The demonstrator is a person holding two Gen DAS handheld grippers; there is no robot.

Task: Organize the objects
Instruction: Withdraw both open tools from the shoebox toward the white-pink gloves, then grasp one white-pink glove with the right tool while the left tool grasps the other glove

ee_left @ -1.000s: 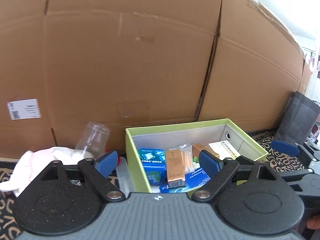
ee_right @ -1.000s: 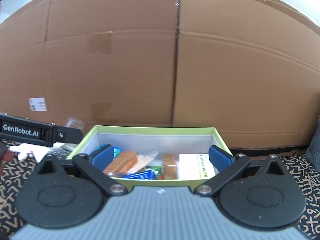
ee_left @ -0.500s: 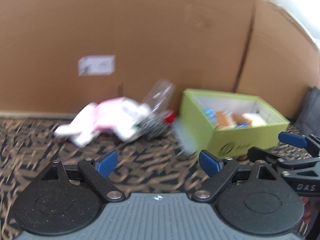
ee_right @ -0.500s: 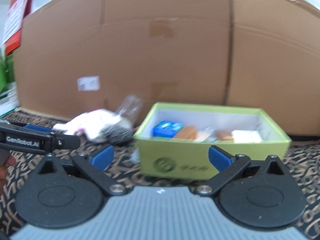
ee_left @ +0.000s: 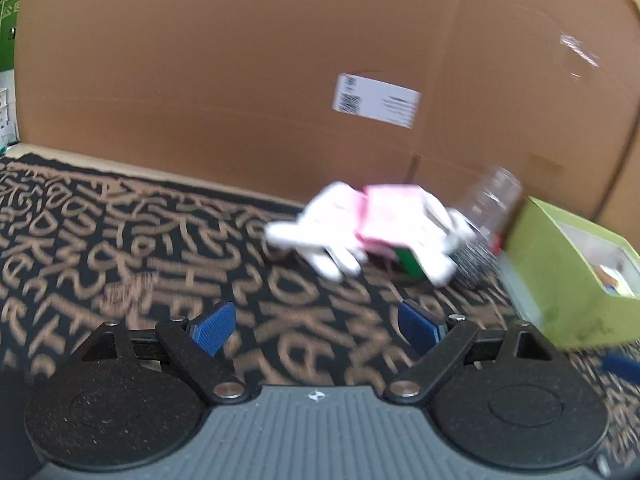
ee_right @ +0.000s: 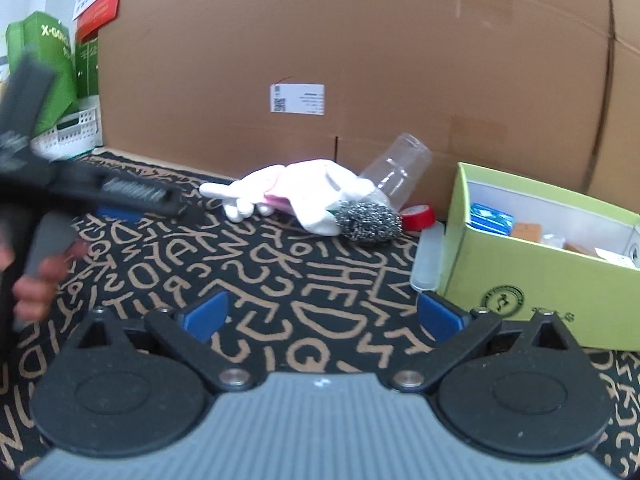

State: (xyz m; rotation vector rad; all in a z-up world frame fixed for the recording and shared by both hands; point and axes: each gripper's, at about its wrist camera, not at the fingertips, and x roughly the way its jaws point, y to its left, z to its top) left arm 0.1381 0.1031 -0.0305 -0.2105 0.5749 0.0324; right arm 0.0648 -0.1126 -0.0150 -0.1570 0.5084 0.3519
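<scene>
A lime-green box point(ee_right: 536, 280) with several small items inside stands at the right on the patterned mat; it also shows in the left wrist view point(ee_left: 560, 276). Left of it lie a white and pink glove point(ee_right: 304, 192), a steel wool scrubber point(ee_right: 368, 220), a tipped clear plastic cup point(ee_right: 400, 172), a red tape roll point(ee_right: 418, 216) and a translucent case point(ee_right: 428, 260). The glove point(ee_left: 360, 228) is blurred in the left wrist view. My left gripper point(ee_left: 316, 328) is open and empty above the mat. My right gripper point(ee_right: 320, 316) is open and empty, short of the pile.
A large cardboard box point(ee_right: 360, 60) with a white label walls off the back. A white basket point(ee_right: 72, 132) and green packages point(ee_right: 52, 60) stand at the far left. The left gripper's body point(ee_right: 80, 192), held by a hand, shows at the left.
Both grippers have pulled back from above the green box and swung left. The box now sits at the right edge and the glove pile is ahead. Both stay open.
</scene>
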